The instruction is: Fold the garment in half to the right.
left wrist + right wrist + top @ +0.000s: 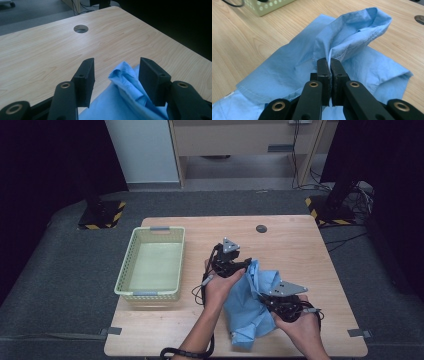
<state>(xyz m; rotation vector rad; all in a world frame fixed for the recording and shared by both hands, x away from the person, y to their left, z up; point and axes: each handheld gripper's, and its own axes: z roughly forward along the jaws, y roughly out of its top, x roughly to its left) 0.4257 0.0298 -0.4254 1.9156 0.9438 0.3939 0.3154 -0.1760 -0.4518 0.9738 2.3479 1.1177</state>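
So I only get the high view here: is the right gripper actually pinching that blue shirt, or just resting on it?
Observer: Pinching. The right gripper has its jaws shut on a raised fold of the blue shirt.
Operator: And the left one?
Observer: The left gripper stands open; a bunched bit of shirt lies between its jaws, nearer one pad, with no squeeze visible.
Operator: What's that dark dot on the table?
Observer: A round hole cut through the wooden table.

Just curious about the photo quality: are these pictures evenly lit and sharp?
High view: table lit, surroundings dark, slightly soft. Left gripper view: blue shirt and wood sharp, dark beyond the table edge. Right gripper view: cloth sharp, basket slightly blurred.
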